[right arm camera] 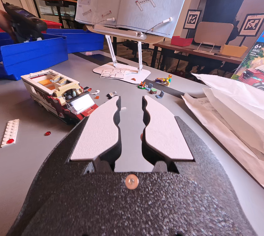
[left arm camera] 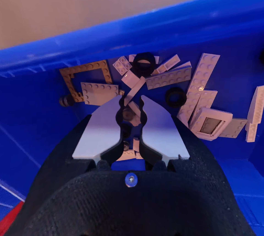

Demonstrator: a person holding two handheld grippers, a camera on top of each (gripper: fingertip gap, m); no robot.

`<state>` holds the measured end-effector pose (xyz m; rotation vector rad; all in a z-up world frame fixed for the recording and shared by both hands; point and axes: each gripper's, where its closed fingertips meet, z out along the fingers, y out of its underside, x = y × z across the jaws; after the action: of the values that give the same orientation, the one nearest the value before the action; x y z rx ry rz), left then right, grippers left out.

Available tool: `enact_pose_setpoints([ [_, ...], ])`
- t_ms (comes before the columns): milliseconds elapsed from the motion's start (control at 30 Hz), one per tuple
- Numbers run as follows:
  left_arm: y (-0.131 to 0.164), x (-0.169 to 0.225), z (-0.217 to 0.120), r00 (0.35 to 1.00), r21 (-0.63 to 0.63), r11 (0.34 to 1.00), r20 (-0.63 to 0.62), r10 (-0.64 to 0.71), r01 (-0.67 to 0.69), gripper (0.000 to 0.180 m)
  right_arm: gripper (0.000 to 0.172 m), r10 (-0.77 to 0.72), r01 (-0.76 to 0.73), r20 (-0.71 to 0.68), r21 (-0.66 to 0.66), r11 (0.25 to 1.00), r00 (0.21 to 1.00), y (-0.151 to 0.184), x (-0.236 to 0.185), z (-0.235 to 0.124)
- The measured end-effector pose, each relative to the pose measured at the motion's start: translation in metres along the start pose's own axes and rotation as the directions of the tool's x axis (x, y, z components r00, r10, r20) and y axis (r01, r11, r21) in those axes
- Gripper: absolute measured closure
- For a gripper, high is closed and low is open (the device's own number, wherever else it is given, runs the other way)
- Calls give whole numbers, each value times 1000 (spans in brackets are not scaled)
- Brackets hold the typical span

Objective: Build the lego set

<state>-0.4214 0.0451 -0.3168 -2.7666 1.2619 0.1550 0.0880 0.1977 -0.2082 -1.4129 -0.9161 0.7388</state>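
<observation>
The left gripper (left arm camera: 131, 100) reaches down into a blue bin (left arm camera: 128, 32) of toy-brick pieces. Its jaws stand narrowly apart, and a slim white brick piece (left arm camera: 133, 92) runs slantwise down into the gap between the fingertips, its lower end against the left fingertip (left arm camera: 121, 101); whether both pads press on it, I cannot tell. A round grey piece (left arm camera: 127, 114) lies further back between the fingers. Near the tips lie a white studded plate (left arm camera: 100, 95) to the left, partly over a tan frame piece (left arm camera: 85, 69), a black tyre (left arm camera: 175, 97) to the right, and a second black tyre (left arm camera: 144, 63) against the bin's far wall.

The right gripper (right arm camera: 131, 100) hovers over a grey surface (right arm camera: 128, 83), its jaws moderately open with nothing between the pads. A small white bar (right arm camera: 123, 108) lies on the surface just beside its left finger. A red and white brick camper van (right arm camera: 57, 95) stands to the left, and white paper bags (right arm camera: 228, 107) lie toward the right edge.
</observation>
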Motion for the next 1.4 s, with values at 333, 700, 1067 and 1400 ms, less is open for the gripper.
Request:
enact_pose_setpoints([
  [333, 10, 24, -2, 979, -38, 999, -201, -15, 7, 172, 144, -6, 6, 14, -26, 1000, 1000, 6, -3, 2],
  [700, -10, 37, -87, 888, 369, 865, -429, -166, 341, 172, 144, -8, 8, 33, -4, 1000, 999, -1, -7, 0],
  [1067, -83, 82, -126, 992, 464, 877, -93, -87, 121, 172, 144, -20, 19, 37, 12, 1000, 999, -6, -11, -2],
  [1400, -202, 251, -81, 953, 483, 873, -229, 200, -67, 172, 145, -65, 63, 75, 31, 998, 995, -14, -30, -3],
])
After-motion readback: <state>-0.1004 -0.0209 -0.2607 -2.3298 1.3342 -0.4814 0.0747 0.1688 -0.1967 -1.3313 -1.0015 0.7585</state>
